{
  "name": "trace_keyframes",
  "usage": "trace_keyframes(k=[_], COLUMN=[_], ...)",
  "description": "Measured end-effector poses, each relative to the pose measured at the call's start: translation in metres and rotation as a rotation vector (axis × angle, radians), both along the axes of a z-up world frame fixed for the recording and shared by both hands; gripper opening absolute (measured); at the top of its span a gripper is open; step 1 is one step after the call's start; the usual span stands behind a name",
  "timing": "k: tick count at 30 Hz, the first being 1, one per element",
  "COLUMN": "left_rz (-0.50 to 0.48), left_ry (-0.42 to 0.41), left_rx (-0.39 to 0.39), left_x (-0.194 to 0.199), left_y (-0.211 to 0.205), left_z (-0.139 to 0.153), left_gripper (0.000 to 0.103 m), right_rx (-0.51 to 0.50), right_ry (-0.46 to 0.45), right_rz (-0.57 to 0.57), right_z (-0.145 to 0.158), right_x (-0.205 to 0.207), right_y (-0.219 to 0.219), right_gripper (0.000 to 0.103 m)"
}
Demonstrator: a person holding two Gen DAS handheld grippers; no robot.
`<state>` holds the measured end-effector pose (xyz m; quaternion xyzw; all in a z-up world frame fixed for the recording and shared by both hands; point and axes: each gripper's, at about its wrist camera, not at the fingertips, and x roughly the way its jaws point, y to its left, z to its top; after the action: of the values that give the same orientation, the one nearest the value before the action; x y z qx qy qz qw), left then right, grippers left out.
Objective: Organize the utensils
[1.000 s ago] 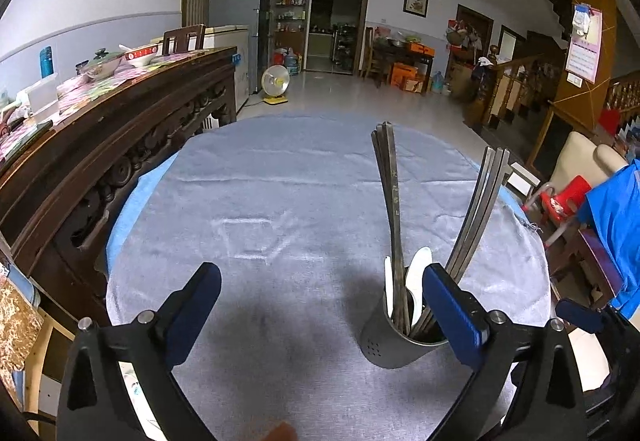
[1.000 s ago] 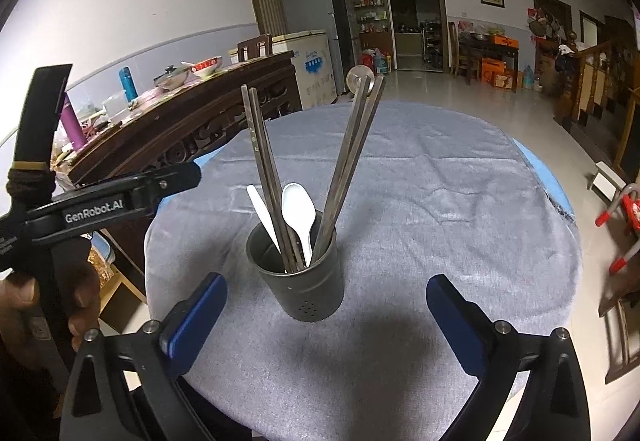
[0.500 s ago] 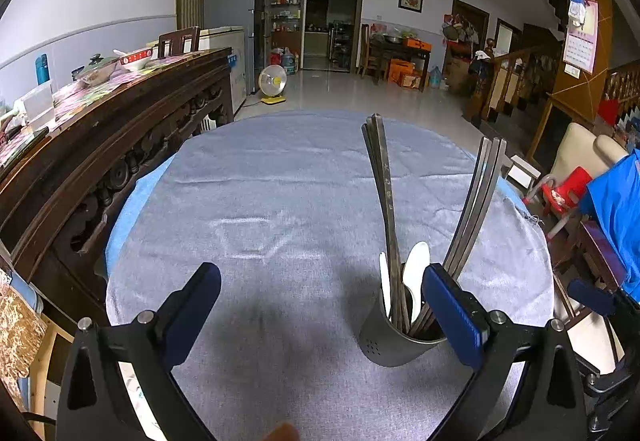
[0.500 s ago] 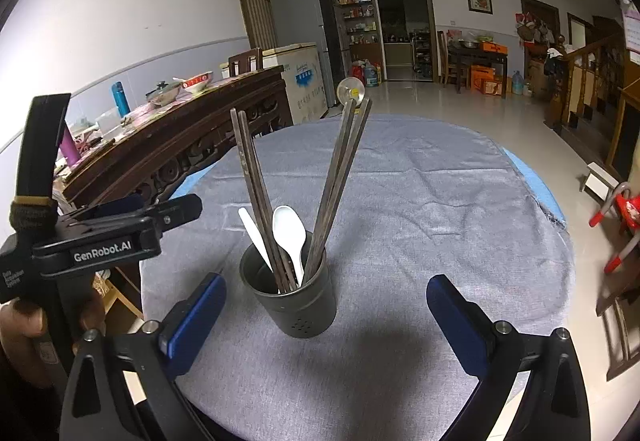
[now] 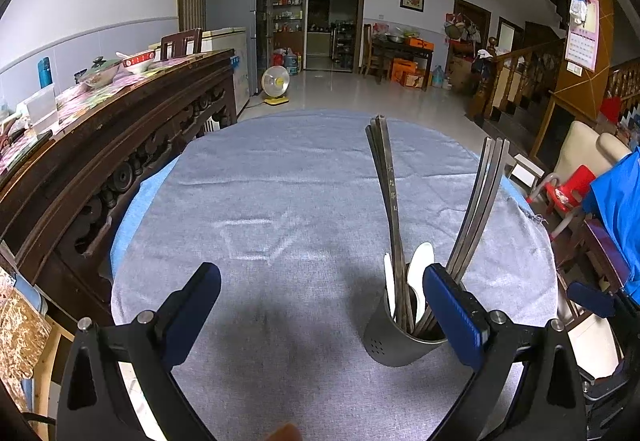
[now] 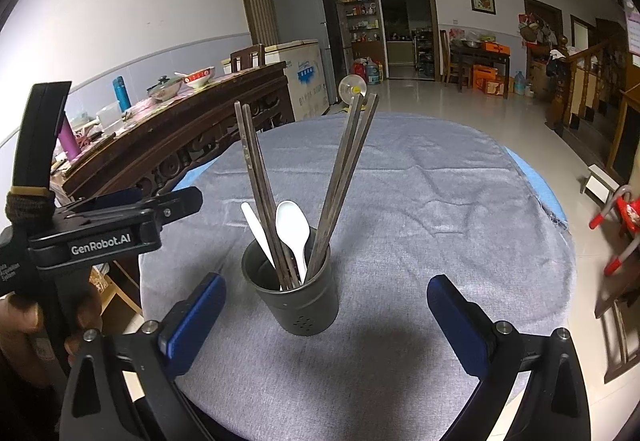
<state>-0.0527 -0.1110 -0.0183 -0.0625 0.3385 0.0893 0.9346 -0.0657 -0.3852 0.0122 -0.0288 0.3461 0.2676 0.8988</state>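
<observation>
A dark grey utensil cup (image 6: 298, 299) stands on the round table's grey cloth (image 6: 420, 225). It holds several dark chopsticks (image 6: 340, 177) in two leaning bundles and two white plastic spoons (image 6: 294, 229). The cup also shows in the left wrist view (image 5: 394, 339), just behind the right finger. My right gripper (image 6: 326, 315) is open and empty, its fingers apart on either side of the cup, nearer the camera. My left gripper (image 5: 322, 305) is open and empty over the cloth, left of the cup. In the right wrist view the left gripper (image 6: 120, 217) is at the left edge.
A carved dark wood sideboard (image 5: 100, 145) with bowls and bottles runs along the table's left side. A red child's chair (image 5: 568, 193) and a blue cloth (image 5: 620, 209) are at the right. Open floor lies beyond the table.
Both grippers have drawn back and lifted a little from the table; the cup sits slightly farther ahead. Nothing was gripped or let go.
</observation>
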Motion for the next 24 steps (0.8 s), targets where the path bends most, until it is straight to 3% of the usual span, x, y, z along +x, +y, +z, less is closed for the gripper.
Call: trace_keyframes(k=[24], left_rz=[-0.011], left_ry=[-0.008], left_rx=[0.013], left_x=[0.0013], left_y=[-0.0049], left_z=[0.0042], left_gripper=[0.1], right_rx=[0.002], right_ry=[0.001], right_rz=[-0.007], right_z=[-0.0002], right_x=[0.0013], right_y=[-0.0024], right_gripper=[0.103])
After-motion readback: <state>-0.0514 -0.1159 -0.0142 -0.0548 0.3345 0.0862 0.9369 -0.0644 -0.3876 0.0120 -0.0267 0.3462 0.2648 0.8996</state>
